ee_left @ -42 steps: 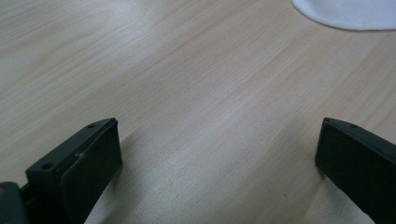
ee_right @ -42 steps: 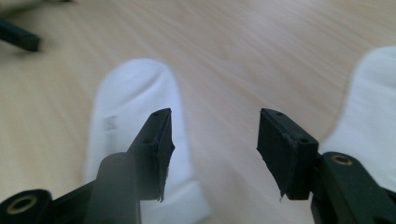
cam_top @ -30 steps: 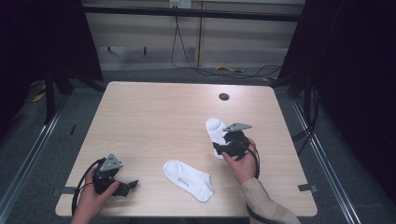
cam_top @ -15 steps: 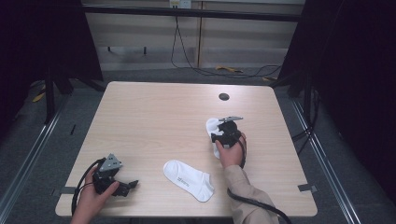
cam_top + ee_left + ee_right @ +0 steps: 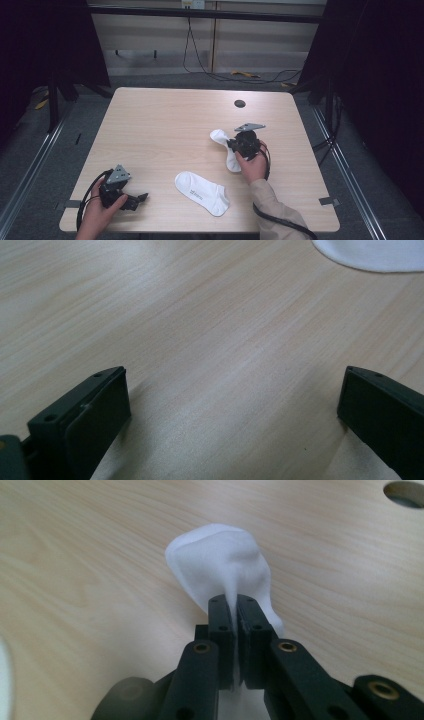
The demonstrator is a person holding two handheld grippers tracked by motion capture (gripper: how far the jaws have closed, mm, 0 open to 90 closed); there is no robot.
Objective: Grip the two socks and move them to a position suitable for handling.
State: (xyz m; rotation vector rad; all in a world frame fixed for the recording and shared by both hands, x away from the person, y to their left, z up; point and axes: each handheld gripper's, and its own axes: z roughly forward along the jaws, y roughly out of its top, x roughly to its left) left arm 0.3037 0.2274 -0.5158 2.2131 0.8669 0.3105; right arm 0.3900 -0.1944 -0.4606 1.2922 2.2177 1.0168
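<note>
The right gripper point(image 5: 239, 143) has slid its pinched sock point(image 5: 224, 138) leftward toward the flat sock point(image 5: 201, 192), which lies nearer the idle left gripper point(image 5: 136, 199) (jaws spread wide) on the surface point(image 5: 165, 120).

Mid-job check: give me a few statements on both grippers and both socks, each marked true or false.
1. The right gripper is shut on the far sock. True.
2. The left gripper holds the near sock. False: its jaws stand wide open over bare table, apart from the sock.
3. The near sock lies flat on the table between the two hands. True.
4. The two socks are stacked. False: they lie apart.
5. A dark round hole is in the far part of the tabletop. True.
</note>
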